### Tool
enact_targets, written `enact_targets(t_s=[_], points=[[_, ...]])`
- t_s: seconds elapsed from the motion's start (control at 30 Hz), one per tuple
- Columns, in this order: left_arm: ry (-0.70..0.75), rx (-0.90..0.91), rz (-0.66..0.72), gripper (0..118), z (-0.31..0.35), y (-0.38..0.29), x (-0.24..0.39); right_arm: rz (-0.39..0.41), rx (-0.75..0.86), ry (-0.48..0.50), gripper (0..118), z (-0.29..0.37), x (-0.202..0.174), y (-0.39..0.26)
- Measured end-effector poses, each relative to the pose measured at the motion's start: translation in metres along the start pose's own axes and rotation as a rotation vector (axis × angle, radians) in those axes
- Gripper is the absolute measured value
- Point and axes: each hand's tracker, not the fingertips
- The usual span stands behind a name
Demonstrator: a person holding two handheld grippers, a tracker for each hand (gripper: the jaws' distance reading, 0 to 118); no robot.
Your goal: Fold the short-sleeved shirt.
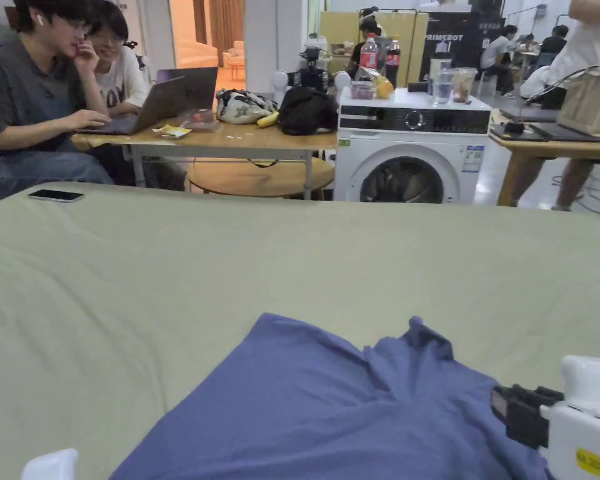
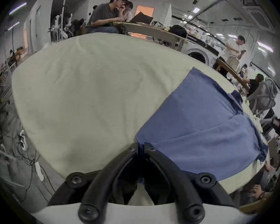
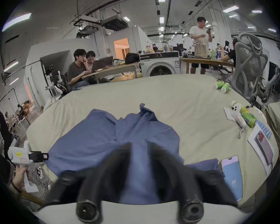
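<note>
We hold the blue shirt [image 2: 200,130] by its left corner in the nearly closed left tool [image 2: 141,148]; the right tool [image 3: 140,148], jaws parted, hovers above its middle.

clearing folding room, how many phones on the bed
3: black phone at far left edge, blue phone right of the shirt, third phone on paper beyond it; others may be hidden.

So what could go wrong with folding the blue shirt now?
The left gripper pinches only a corner of the blue shirt, so the cloth might slip out when lifted. The shirt is already bunched near the collar, so a fold could lock in wrinkles. A phone lies right beside the shirt's edge, and dragging the cloth could push it toward the table edge.
</note>
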Motion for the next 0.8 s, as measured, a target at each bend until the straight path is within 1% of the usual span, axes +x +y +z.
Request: enact_targets(t_s=[0.03,0.07,0.1,0.13,0.17,0.27,0.33,0.4,0.43,0.47,0.53,0.57,0.63,0.67,0.7,0.73,0.8], points=[[0.007,-0.014,-0.007,0,0.0,0.002,0.001,0.011,-0.018,-0.009,63,-0.01,0.005,0.008],[0.014,-0.034,-0.027,0,-0.001,0.005,0.003,0.031,-0.039,-0.007,62,-0.023,0.009,0.017],[0.02,-0.057,-0.048,0,-0.002,0.008,0.004,0.042,-0.079,-0.05,62,-0.037,0.012,0.028],[0.023,-0.063,-0.042,0,-0.001,0.011,0.006,0.047,-0.135,-0.069,62,-0.054,0.016,0.038],[0.027,-0.068,-0.045,0,-0.001,0.012,0.006,0.043,-0.154,-0.034,62,-0.068,0.021,0.045],[0.026,-0.084,-0.051,0,0.002,0.013,0.008,-0.041,-0.251,-0.001,62,-0.118,0.04,0.068],[0.019,-0.083,-0.039,0,0.004,0.012,0.007,-0.084,-0.351,-0.016,62,-0.153,0.054,0.075],[0.013,-0.08,-0.036,0,0.005,0.012,0.007,-0.074,-0.432,-0.048,62,-0.176,0.06,0.07],[0.01,-0.082,-0.031,0,0.006,0.012,0.006,-0.058,-0.469,-0.069,60,-0.184,0.063,0.065],[0.009,-0.087,-0.019,0,0.006,0.013,0.006,-0.052,-0.477,-0.093,50,-0.187,0.065,0.06],[0.014,-0.098,-0.021,0,0.002,0.018,0.004,-0.047,-0.485,-0.113,8,-0.187,0.064,0.049],[0.017,-0.102,-0.041,0,0.001,0.018,0.004,-0.048,-0.483,-0.108,8,-0.186,0.066,0.046],[0.023,-0.098,-0.055,0,0.001,0.017,0.006,-0.085,-0.485,-0.062,6,-0.181,0.069,0.04],[0.023,-0.096,-0.056,0,0.001,0.017,0.007,-0.094,-0.475,-0.068,1,-0.178,0.07,0.039],[0.021,-0.096,-0.052,0,0.002,0.017,0.007,-0.111,-0.464,-0.062,0,-0.176,0.071,0.039],[0.017,-0.094,-0.044,0,0.002,0.017,0.006,-0.135,-0.443,-0.04,0,-0.172,0.072,0.039],[-0.001,-0.096,-0.026,0,0.004,0.019,0.002,-0.145,-0.4,-0.036,0,-0.163,0.073,0.044]])
